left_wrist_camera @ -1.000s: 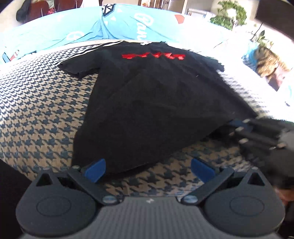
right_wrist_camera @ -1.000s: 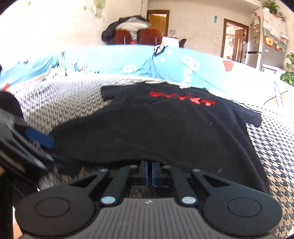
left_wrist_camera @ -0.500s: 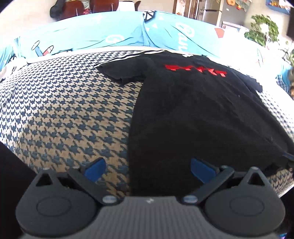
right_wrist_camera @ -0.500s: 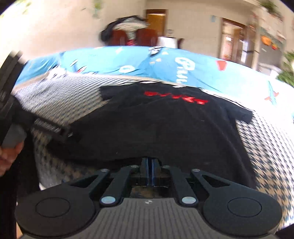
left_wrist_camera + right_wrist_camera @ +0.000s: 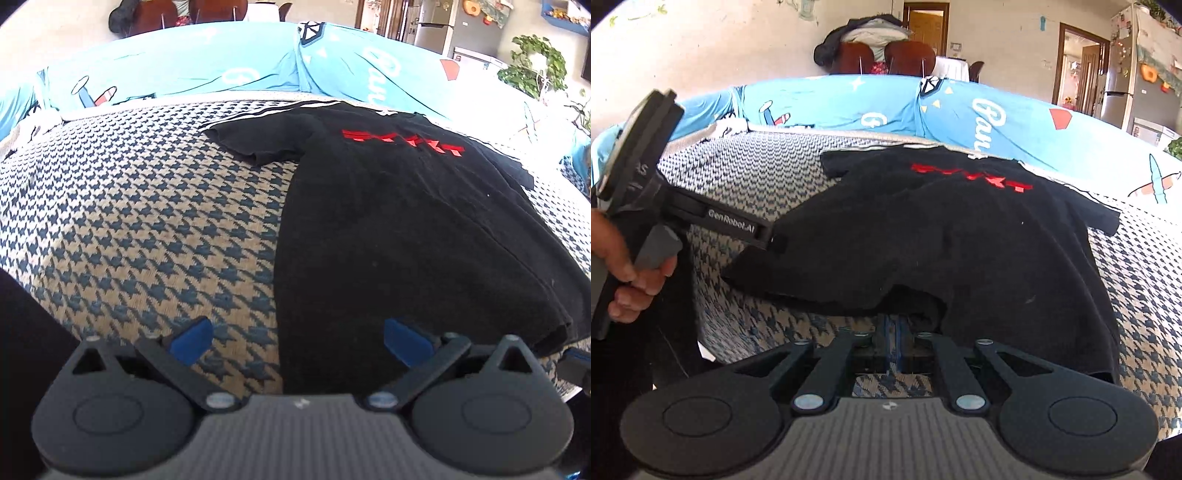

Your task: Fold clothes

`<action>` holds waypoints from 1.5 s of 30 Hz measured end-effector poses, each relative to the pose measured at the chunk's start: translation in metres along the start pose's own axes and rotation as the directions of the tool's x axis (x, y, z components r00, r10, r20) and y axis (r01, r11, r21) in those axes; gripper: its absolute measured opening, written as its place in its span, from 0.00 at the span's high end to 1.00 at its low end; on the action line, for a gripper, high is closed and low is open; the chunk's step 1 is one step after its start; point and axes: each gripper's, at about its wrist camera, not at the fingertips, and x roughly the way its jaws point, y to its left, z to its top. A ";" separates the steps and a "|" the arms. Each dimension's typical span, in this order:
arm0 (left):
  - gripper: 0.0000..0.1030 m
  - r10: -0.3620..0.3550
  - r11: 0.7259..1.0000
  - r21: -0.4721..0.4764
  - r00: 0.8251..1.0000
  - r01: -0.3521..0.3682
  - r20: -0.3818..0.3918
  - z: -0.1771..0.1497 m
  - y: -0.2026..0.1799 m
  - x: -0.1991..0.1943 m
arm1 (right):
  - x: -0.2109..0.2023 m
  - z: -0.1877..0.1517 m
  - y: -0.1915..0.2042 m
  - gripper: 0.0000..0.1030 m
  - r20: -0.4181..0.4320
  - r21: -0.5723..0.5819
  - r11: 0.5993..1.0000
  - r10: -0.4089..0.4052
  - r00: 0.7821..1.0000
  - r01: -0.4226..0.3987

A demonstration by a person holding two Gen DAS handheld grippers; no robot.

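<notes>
Currently the black short-sleeved T-shirt with a red chest print [image 5: 388, 221] lies on the houndstooth-patterned blanket [image 5: 147, 229], front side up. Its long axis runs from the near edge of the blanket, where the hem is, to the far edge, where the collar lies against the light blue printed cover [image 5: 221, 70]. The red print reads across the chest, near the far end.

Left sleeve, with white stripes along the shoulder, is spread flat toward the blanket's far left. Right sleeve lies flat toward the far right edge. Body fabric is mostly smooth; a long seam-like crease runs down the right side in the left wrist view.

Left gripper [image 5: 297, 341]: blue-padded fingers wide apart, straddling the hem's left corner at the near edge, one pad over bare blanket, the other over black cloth. Nothing clamped.

Right gripper [image 5: 894, 325]: blue pads pressed together, hem edge pinched between them; cloth is lifted and bunched into a small arch just above the fingers. In this view the left gripper [image 5: 764, 236] reaches to the hem's left corner, held by a person's hand [image 5: 631, 273].
</notes>
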 end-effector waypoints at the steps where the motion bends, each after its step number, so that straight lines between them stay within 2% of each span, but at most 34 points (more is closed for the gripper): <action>1: 0.00 -0.003 1.000 -0.003 1.000 0.003 0.002 0.000 0.000 0.000 | 0.000 0.000 -0.001 0.93 0.003 0.011 1.000 -0.007 1.000 0.007; 7: 0.00 -0.010 1.000 0.020 1.000 0.010 0.005 -0.003 -0.003 0.003 | 0.002 0.001 -0.016 0.81 0.018 0.114 0.991 -0.067 0.998 0.064; 13: 0.00 0.002 1.000 0.028 1.000 -0.002 0.011 -0.004 -0.005 0.004 | 0.005 0.000 -0.035 0.68 0.013 0.242 0.963 -0.130 0.991 0.123; 26: 0.00 -0.007 0.998 0.061 1.000 0.007 0.015 -0.002 -0.014 0.009 | 0.006 0.001 -0.055 0.65 0.017 0.360 0.925 -0.139 0.990 0.124; 33: 0.00 0.008 0.995 0.100 1.000 -0.009 0.003 -0.004 -0.022 0.014 | 0.011 0.001 -0.052 0.64 -0.003 0.346 0.927 -0.152 0.988 0.144; 40: 0.00 0.005 0.995 0.095 1.000 -0.004 -0.011 0.000 -0.028 0.015 | 0.013 0.002 -0.049 0.56 -0.015 0.343 0.925 -0.167 0.986 0.162; 45: 0.00 0.001 0.996 0.089 1.000 0.001 -0.022 0.003 -0.033 0.016 | 0.013 0.001 -0.051 0.54 -0.022 0.356 0.919 -0.175 0.984 0.172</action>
